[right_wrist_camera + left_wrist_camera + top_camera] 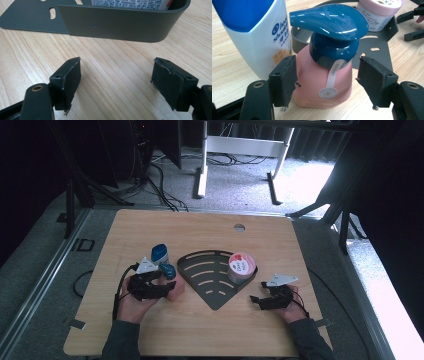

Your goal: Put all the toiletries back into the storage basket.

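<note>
The left claw (327, 82) stands open around the pink pump bottle (322, 82); its pads do not press it. Just behind the bottle, to the left, stands a white shampoo bottle (257, 37). Farther, the grey rack (374, 47) holds a pink jar (379, 11). The right claw (115, 82) is open and empty above the table (112, 60), the rack wall just beyond it.

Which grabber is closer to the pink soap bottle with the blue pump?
Left. The left gripper has the pink soap bottle between its open jaws, pads not pressing. The right gripper sits across the dark corner tray, open over bare table.
</note>
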Available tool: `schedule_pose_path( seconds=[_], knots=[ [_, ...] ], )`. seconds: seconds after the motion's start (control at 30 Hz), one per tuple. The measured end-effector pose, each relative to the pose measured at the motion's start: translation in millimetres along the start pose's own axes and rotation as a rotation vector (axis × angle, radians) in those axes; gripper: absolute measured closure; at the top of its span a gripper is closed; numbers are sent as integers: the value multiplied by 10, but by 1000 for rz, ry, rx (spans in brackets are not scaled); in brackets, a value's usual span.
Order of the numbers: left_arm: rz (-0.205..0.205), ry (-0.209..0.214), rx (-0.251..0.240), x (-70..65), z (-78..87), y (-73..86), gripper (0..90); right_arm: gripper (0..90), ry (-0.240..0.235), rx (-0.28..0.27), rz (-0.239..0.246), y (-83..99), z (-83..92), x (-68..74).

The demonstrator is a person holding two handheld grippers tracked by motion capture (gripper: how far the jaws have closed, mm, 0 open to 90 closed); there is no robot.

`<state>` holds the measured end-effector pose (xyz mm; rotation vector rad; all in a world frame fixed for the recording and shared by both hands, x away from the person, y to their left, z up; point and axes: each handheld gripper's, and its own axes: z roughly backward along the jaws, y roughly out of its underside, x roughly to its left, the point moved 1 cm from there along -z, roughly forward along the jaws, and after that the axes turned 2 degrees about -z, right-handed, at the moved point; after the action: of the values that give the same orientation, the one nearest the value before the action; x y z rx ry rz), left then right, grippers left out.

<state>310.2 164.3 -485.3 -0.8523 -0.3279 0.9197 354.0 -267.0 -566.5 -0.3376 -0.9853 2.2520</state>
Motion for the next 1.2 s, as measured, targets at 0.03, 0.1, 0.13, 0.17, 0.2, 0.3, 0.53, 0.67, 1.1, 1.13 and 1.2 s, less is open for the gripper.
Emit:
schedule_pose_path(
  seconds=[0.03, 0.1, 0.13, 0.17, 0.2, 0.3, 0.53, 0.67, 1.1, 1.13, 1.2],
  knots=[
    [0, 0, 0, 0, 0, 0, 322, 233, 0, 0, 0, 0, 0, 0],
    [0, -3, 3, 4, -18, -13, 323, 233, 0, 0, 0, 0, 0, 0],
    [-1, -5, 5, 8, -21, -17, 326, 233, 1, 0, 0, 0, 0, 1],
    [0, -5, 6, 10, -25, -22, 331, 233, 1, 0, 1, 1, 1, 1],
    [0, -6, 6, 10, -29, -26, 331, 233, 0, -1, 1, 2, 2, 1],
    [-5, -8, 9, 9, -40, -41, 334, 233, 0, -1, 2, 2, 2, 1],
    [-14, -23, -4, -13, -61, -97, 359, 233, 1, -1, 2, 2, 1, 1],
    [-21, -26, -2, -28, -76, -140, 359, 233, 0, -1, 2, 2, 1, 1],
    [-1, -25, -28, -53, -115, -223, 380, 233, 0, -1, 2, 2, 2, 1],
    [2, -24, -32, -51, -113, -224, 404, 233, 0, -1, 2, 2, 1, 1],
    [9, -28, -37, -40, -100, -229, 441, 233, 0, -1, 1, 2, 1, 1]
  ],
)
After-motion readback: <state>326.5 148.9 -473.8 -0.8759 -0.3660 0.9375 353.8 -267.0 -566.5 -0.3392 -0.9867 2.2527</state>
